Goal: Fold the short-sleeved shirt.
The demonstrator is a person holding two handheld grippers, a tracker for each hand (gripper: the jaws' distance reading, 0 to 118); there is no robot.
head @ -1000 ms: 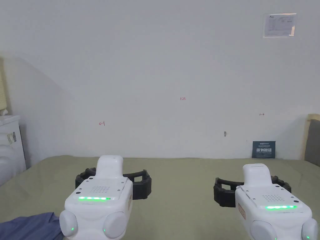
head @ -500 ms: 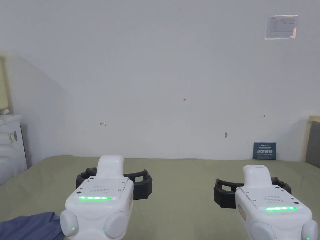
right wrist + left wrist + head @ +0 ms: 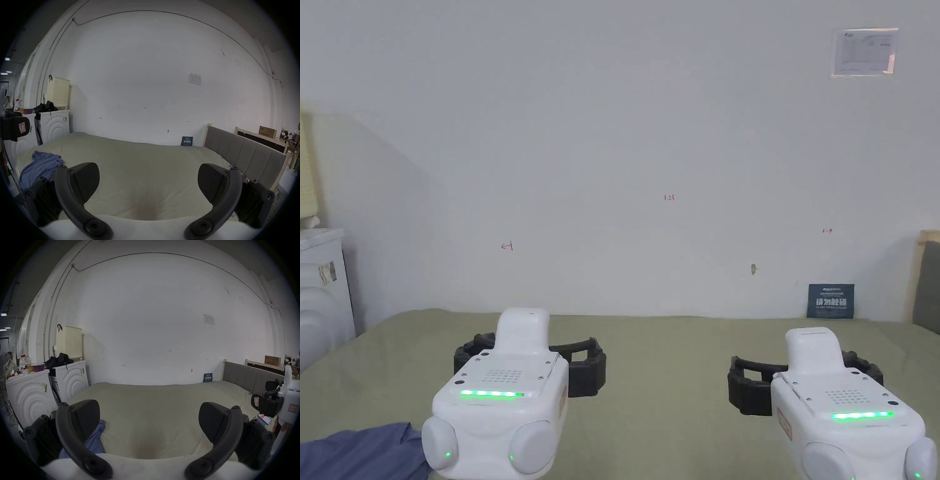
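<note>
Two grippers, left [image 3: 532, 356] and right [image 3: 805, 374], are being held wide open, empty, above the bed [image 3: 662, 350]; the crumpled shirt [image 3: 40, 164], judged soft and light, is best pinched at a hem

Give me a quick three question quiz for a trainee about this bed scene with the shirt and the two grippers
1. True or false: the blue shirt lies folded flat on the bed.
2. Which gripper is nearer the shirt? A) left gripper B) right gripper
3. Fill in: both grippers are ____, holding nothing.

Key:
1. False; it lies crumpled at the bed's left edge.
2. A.
3. Open.
</note>
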